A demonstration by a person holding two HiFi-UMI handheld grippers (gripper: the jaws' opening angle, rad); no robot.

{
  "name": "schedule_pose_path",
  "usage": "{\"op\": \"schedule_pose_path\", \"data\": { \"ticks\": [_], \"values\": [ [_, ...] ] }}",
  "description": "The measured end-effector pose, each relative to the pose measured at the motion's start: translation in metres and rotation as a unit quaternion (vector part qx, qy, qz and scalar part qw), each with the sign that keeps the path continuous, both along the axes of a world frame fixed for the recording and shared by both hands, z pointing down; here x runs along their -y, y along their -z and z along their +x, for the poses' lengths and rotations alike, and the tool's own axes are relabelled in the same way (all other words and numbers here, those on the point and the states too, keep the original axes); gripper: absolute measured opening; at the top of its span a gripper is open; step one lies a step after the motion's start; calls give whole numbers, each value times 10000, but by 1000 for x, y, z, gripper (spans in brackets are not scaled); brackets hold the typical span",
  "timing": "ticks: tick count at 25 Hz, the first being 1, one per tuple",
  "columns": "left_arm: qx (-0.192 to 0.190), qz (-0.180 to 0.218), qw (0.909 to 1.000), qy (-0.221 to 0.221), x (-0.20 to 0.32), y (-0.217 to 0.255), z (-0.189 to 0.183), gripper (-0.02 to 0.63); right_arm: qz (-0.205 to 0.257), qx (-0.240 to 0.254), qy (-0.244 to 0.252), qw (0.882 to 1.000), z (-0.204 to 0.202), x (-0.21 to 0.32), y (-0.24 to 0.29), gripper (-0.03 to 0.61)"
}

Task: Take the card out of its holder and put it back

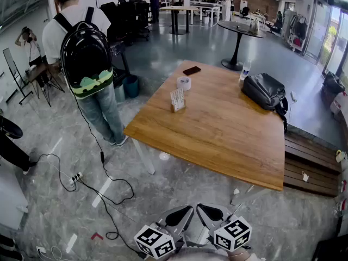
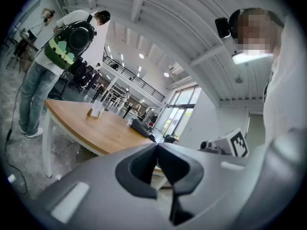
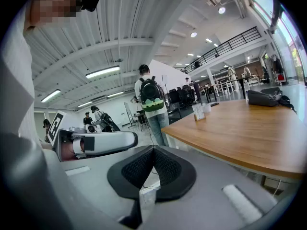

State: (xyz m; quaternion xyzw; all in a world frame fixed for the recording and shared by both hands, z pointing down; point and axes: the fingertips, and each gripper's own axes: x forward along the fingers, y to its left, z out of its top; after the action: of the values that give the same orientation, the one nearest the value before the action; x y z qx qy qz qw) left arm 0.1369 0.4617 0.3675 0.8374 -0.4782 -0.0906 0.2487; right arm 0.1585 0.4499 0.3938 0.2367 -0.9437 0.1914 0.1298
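1. The left claw is fully closed. Its two dark pads meet at the tip and nothing is between them.
2. The right claw is closed the same way, pad against pad, and holds nothing.
3. In the head view both claws sit side by side at the bottom edge, over the grey floor and short of the near edge of the wooden worktop.
4. The card stands upright in its small holder on the far left part of the worktop, well apart from both claws.
5. A roll of tape lies just behind the card, and a dark phone lies nearer the far edge.
6. A black bag rests at the worktop's right side, with a bottle just behind it.
7. A person with a black backpack stands to the left of the worktop, back turned.
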Motion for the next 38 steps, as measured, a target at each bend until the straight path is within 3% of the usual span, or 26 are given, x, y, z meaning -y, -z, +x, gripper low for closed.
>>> {"op": "schedule_pose_path", "data": {
  "ticks": [5, 10, 18, 25, 32, 38],
  "values": [
    [204, -232, 9995, -63, 33, -18, -14, 8, -46, -43, -163, 9998, -6, 27, -12, -8],
    [138, -352, 9991, -210, 74, -27, -28, 8, -85, -46, -396, 9992, -18, 70, -18, -8],
    [178, -292, 9983, -469, 151, -10, -100, 8, 69, -16, -606, 9981, -93, 150, 5, -8],
    [206, -319, 9975, -596, 218, -7, -137, 8, 67, -18, -864, 9962, -123, 213, 9, -8],
    [128, -554, 9972, -483, 269, -25, -152, 8, -105, -82, -1063, 9942, -124, 267, -7, -8],
    [129, -589, 9970, -493, 312, -21, -157, 8, -124, -77, -883, 9960, -138, 310, -3, -8]
  ]
}}
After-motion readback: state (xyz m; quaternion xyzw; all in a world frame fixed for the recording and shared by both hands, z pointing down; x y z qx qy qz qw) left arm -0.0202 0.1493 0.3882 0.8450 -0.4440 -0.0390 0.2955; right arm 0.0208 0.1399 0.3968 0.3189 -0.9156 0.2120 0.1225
